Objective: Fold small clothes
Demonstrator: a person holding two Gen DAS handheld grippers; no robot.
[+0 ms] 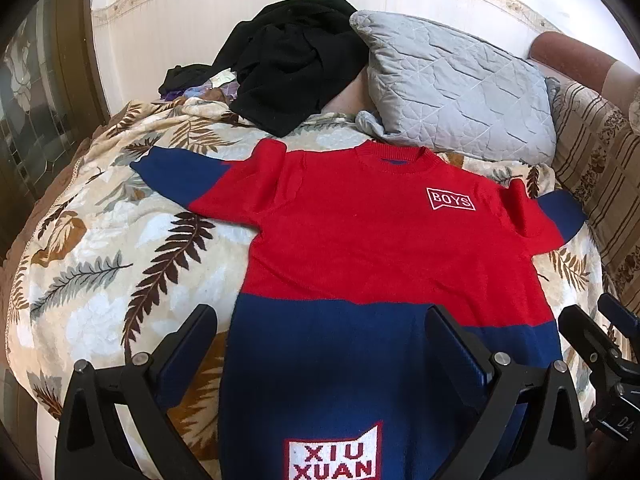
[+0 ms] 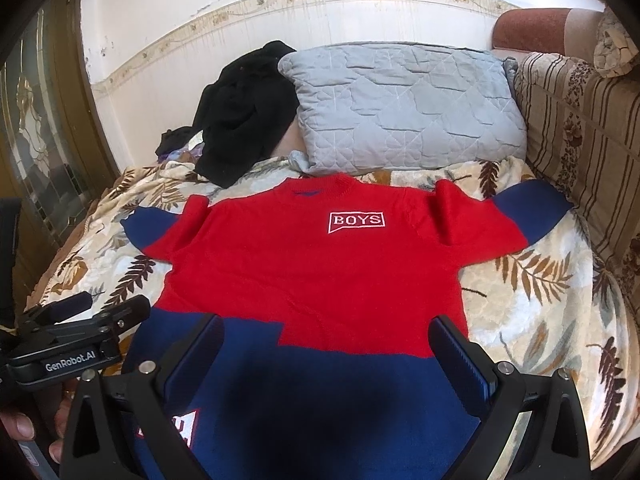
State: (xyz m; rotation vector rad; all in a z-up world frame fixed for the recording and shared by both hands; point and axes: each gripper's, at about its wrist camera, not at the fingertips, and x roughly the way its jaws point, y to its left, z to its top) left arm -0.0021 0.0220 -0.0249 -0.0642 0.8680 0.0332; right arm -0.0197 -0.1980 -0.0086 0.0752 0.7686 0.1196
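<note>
sweater (image 1: 372, 240): red and navy knit, lying flat and face up on the bed; collar toward the pillow, hem toward the cameras; its long axis runs from near edge to far; both sleeves spread out sideways, navy at the cuffs; white "boys" patch on the chest, "xiu xuan" patch near the hem
left hand-held gripper (image 1: 320, 344): low over the navy hem band, pointing along the sweater toward the collar; jaws wide apart, one finger over the blanket just beside the sweater's edge, the other over the navy band; nothing between them
right hand-held gripper (image 2: 326, 344): level with the left one, over the hem on the other side, aimed the same way; jaws wide, holding nothing; cannot tell if the fingers touch the knit
person's hand (image 2: 24, 428): fingers wrapped round the left tool's handle, at the lower left edge of the right wrist view
blanket (image 1: 100, 240): cream with brown and grey leaf print, under the sweater
pillow (image 1: 460, 92): grey, quilted, just beyond the collar
black clothes (image 1: 288, 56): heaped beside the pillow, apart from the sweater
striped cushion (image 2: 580, 140): along the bed's right side
</note>
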